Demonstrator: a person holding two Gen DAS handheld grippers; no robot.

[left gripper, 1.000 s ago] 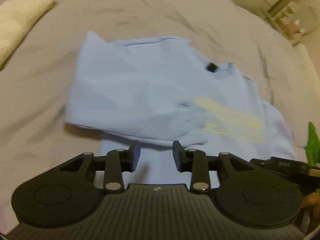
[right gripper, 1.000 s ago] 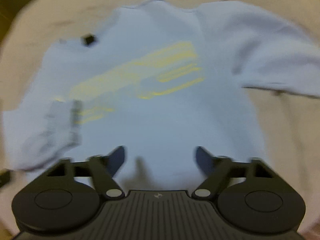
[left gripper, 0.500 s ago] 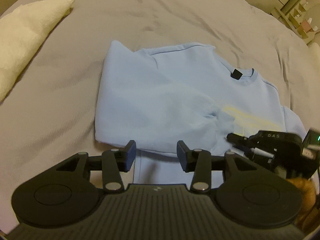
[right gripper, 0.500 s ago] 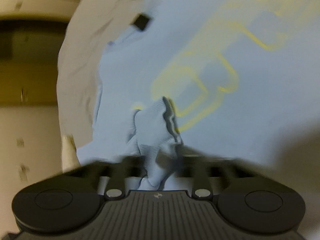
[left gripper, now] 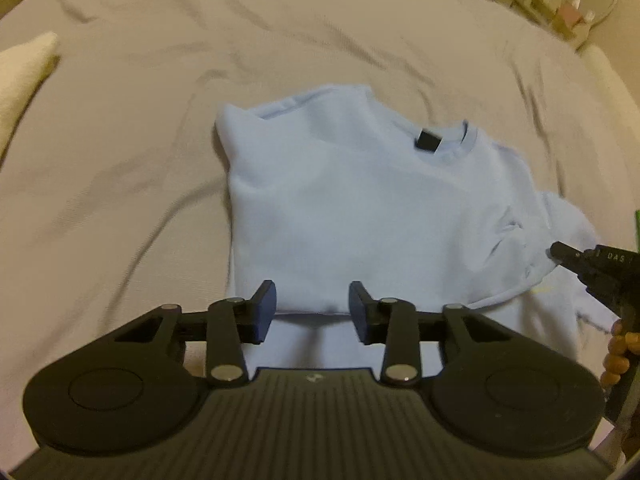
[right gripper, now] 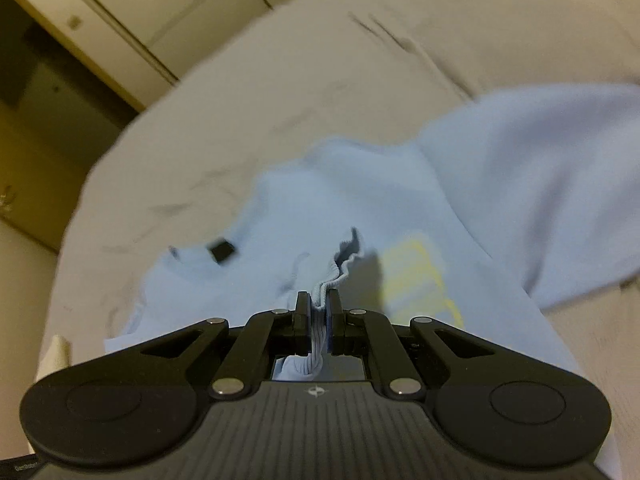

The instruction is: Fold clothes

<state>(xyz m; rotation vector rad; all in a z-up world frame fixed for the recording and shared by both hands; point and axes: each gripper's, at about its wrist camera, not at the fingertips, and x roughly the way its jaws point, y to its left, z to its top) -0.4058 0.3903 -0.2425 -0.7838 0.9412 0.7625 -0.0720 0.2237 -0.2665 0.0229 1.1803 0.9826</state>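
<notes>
A light blue sweatshirt with a black neck tag lies on the bed, its left side folded over the chest. My left gripper is open and empty, just above the sweatshirt's near folded edge. My right gripper is shut on the ribbed sleeve cuff and holds it over the chest beside the yellow print. The right gripper also shows at the right edge of the left wrist view, pinching the fabric there. The other sleeve spreads to the right.
A grey-beige bedsheet covers the bed all around. A cream pillow lies at the far left. A shelf with small items stands beyond the bed. Wardrobe doors and a dark doorway are behind.
My right gripper closed on the sleeve cuff and has carried it across the chest, covering most of the yellow print. My left gripper stayed open and pulled back a little.
</notes>
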